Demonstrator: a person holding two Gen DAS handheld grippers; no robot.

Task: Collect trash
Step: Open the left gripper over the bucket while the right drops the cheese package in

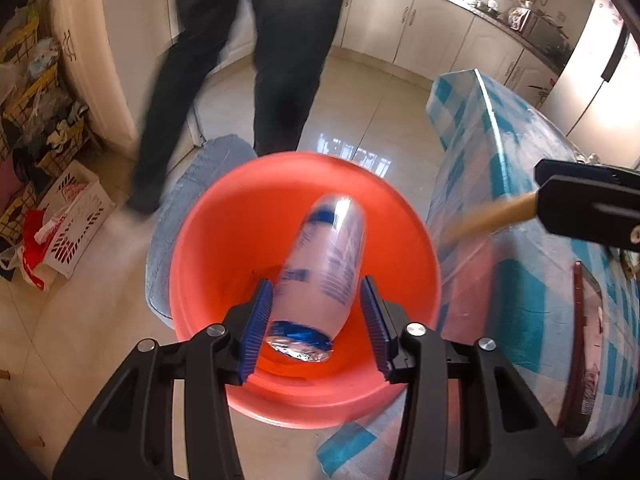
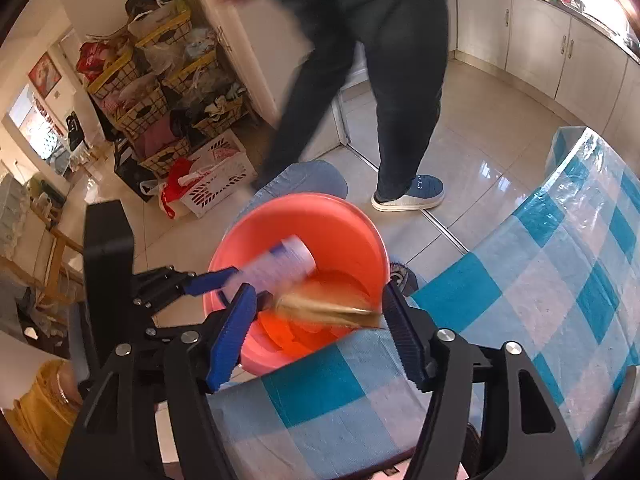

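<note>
Item: bottle (image 1: pixel 324 268), translucent plastic, blue print, foil-blue end toward the camera. Location: between the left tongs (image 1: pixel 316 324), directly over the red bucket (image 1: pixel 224 240). The right pad (image 1: pixel 376 320) stands clear of the bottle; the left pad looks to touch or nearly touch it. Tongs released, bottle blurred, judged to be dropping free.

Handling, bottle: likely empty, so light; thin wall that gives under squeeze; smooth and round, apt to slip or roll. Best hold: across the middle of the body, pads square to the sides.

Item: wrapper (image 2: pixel 328 310), tan-gold, flat, blurred. Location: between the right tongs (image 2: pixel 320 316) at the bucket (image 2: pixel 352 232) rim, beside the table (image 2: pixel 520 280) edge. Its right end lies at the right pad; the left pad stands apart. Tongs loosened, not pinching.

Handling, wrapper: very light, limp, crinkly; take by an edge or bunch it.

Left view only: the bottle's full length, its foil end, the gap at the pad.

Right view only: the wrapper between its tongs, the bucket standing against the table's checked cloth, a bystander's blue shoe (image 2: pixel 416 192), the left tongs (image 2: pixel 224 276) from the side.
</note>
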